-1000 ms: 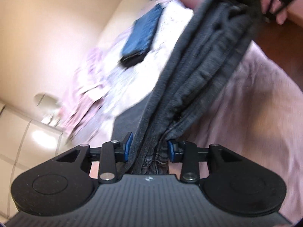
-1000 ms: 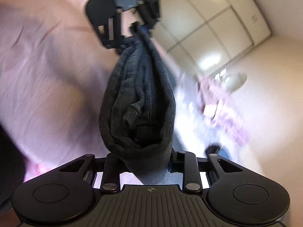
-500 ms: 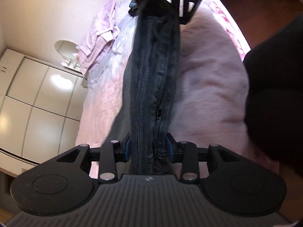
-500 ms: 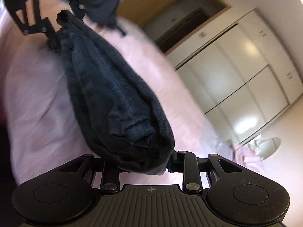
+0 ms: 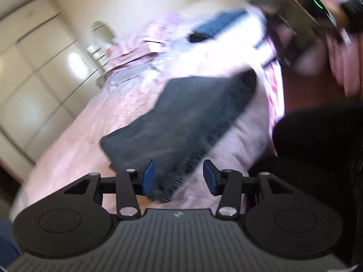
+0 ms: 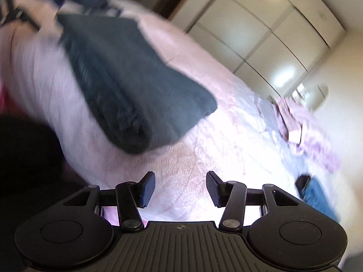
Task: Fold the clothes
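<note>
Folded dark jeans (image 5: 188,117) lying flat on pink bedspread (image 5: 74,140), left gripper (image 5: 177,176) fingers spread, one end of jeans between them ungripped, right gripper (image 6: 180,188) fingers spread, empty, near jeans' other end

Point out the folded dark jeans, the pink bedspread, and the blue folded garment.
folded dark grey jeans (image 6: 127,83), right wrist view, middle of top layer.
pink textured bedspread (image 6: 204,154), right wrist view, bare patch.
blue folded garment (image 5: 217,23), left wrist view, its centre.

Folded dark grey denim jeans (image 5: 192,117) look coarse and matt; the pale pink bedspread (image 6: 204,163) shows a quilted, textured weave; white wardrobe doors (image 6: 261,38) gleam glossy.
</note>
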`<state>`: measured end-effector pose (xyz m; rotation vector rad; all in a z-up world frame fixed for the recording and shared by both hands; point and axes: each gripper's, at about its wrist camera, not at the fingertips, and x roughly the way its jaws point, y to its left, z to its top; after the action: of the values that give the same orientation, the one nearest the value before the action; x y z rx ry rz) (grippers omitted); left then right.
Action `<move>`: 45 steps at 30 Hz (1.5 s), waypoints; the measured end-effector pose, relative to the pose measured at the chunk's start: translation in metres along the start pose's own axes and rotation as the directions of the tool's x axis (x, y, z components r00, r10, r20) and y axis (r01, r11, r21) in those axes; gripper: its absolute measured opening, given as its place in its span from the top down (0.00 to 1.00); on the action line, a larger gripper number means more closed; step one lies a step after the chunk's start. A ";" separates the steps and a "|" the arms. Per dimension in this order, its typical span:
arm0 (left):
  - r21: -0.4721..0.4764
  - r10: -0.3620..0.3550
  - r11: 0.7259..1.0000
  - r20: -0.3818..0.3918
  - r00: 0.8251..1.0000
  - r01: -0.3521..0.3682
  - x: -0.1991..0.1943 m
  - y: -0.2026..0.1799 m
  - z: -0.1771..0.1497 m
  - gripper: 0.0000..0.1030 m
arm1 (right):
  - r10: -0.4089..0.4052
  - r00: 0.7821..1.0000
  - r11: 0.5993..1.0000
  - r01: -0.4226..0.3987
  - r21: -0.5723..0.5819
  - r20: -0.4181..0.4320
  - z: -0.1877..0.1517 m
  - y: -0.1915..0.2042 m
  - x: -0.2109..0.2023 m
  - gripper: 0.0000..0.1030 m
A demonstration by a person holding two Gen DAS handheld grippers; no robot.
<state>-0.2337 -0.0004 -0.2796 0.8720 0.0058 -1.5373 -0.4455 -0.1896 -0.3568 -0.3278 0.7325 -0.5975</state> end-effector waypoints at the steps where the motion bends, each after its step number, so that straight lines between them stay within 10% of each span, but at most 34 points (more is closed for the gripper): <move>1: -0.043 0.009 0.999 0.003 1.000 -0.009 -0.002 0.013 0.002 0.57 | 0.015 1.000 0.999 -0.015 0.048 0.019 0.005 0.002 -0.006 0.52; 12: -0.451 -0.046 0.892 -0.043 0.998 0.022 0.074 0.131 0.021 0.57 | 0.166 0.975 0.911 -0.210 0.356 0.150 0.064 -0.034 -0.002 0.42; 27: -0.631 -0.159 0.774 -0.114 0.981 0.052 0.203 0.185 -0.030 0.78 | 0.260 0.955 0.756 -0.292 0.586 0.142 0.078 -0.115 0.141 0.41; 34: -0.648 -0.152 0.760 -0.115 0.982 0.042 0.202 0.185 -0.036 0.77 | 0.299 0.950 0.758 -0.293 0.583 0.088 0.076 -0.116 0.170 0.40; 38: -0.672 -0.140 0.740 -0.107 0.984 0.032 0.186 0.191 -0.028 0.77 | 0.220 0.972 0.815 -0.233 0.531 0.087 0.086 -0.108 0.125 0.40; 45: -0.685 -0.094 0.725 0.000 0.996 0.068 0.096 0.187 -0.018 0.78 | 0.238 0.947 0.857 -0.309 0.412 0.215 0.091 -0.066 0.027 0.40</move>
<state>-0.0554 -0.1096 -0.2524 0.2947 0.6186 -1.4358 -0.3906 -0.2513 -0.2756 0.1525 0.4609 -0.4423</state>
